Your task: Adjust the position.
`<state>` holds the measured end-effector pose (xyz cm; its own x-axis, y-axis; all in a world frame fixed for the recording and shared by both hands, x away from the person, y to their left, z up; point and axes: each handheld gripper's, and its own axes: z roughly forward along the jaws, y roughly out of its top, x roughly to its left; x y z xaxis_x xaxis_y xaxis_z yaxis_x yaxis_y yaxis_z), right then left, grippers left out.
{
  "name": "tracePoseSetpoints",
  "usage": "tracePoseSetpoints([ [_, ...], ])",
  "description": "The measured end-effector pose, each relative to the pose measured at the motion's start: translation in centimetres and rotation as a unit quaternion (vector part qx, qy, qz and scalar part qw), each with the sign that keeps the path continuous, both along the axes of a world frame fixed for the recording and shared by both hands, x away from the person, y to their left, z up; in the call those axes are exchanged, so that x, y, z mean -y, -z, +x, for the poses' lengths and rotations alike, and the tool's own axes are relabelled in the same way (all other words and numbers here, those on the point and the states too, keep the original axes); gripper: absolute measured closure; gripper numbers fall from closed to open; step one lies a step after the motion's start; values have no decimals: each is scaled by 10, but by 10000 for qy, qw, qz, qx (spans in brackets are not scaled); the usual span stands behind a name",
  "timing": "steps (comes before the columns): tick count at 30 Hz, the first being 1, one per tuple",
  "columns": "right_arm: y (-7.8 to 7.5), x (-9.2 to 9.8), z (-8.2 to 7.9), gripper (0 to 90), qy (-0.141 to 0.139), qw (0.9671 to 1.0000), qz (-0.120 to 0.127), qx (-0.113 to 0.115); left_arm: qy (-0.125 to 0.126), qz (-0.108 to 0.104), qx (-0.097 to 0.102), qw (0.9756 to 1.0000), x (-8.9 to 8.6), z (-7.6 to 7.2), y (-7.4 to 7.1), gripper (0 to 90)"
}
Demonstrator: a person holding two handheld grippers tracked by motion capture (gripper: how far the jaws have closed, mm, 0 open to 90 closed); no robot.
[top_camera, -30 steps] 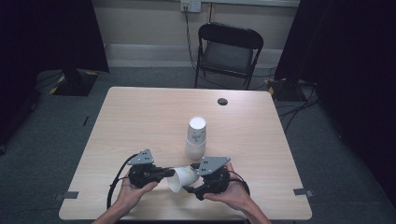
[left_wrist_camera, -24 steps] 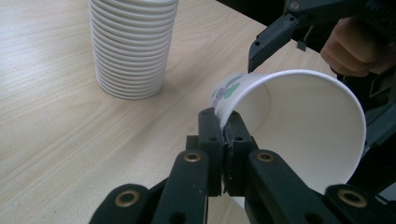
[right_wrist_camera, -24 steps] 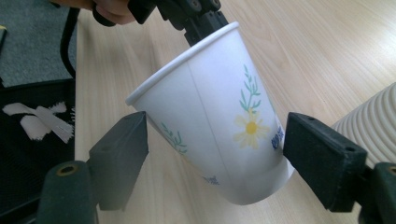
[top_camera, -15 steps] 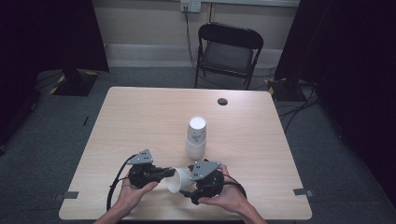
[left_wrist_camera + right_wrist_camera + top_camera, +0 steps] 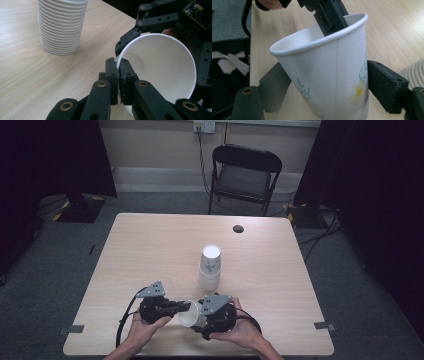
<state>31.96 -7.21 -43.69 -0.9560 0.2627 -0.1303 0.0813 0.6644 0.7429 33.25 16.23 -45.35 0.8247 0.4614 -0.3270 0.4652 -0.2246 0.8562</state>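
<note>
Table (image 5: 150, 245): light wood, w/ a stack (image 5: 210, 268) of upturned paper cups standing near the middle, and a small dark disc (image 5: 238, 228) near the far edge. A black chair (image 5: 243, 175) sits beyond it.

Progress, as I judge it: one cup (image 5: 189, 313) is off the stack and held up over the near edge btwn both grippers, well apart from the stack. So the separating part looks done; what's left is prob. a handover or setting the cup down somewhere, and neither has begun. Many cups are left in the stack (image 5: 61, 25), ribbed rims showing close together.

Left gripper (image 5: 119, 75): jaws narrow, pinching the cup's rim, one jaw inside the mouth and one outside. Right gripper (image 5: 324, 87): jaws wide-ish, one on each side of the cup body; the pads seem to touch the wall, though how firmly it grips I can't tell.

Cup (image 5: 329, 70): white paper, rolled rim, tapered, tilted w/ its mouth toward the left gripper. Inside (image 5: 160, 70) it is plain white and empty. Outside there is a vertical seam and a small print: green sprigs and a yellow flower low on the wall. No dents or creases visible.
</note>
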Motion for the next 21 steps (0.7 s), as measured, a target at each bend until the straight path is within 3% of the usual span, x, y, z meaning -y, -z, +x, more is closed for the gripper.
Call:
tracePoseSetpoints([
  [6, 1, 1, 3, 297, -7, 9987, 259, -449, -43, -194, 114, 9997, -2, -1, -3, 798],
  [9, 1, 0, 4, 286, -10, 9982, 287, -527, -96, -112, 93, 9998, -3, -1, -3, 849],
  [14, 1, 0, 3, 263, -1, 9985, 319, -434, -72, -191, 37, 9998, -4, 0, -3, 878],
  [21, -1, -4, 0, 198, 41, 9992, 400, -66, -24, -233, -103, 9997, -3, 1, -3, 881],
])
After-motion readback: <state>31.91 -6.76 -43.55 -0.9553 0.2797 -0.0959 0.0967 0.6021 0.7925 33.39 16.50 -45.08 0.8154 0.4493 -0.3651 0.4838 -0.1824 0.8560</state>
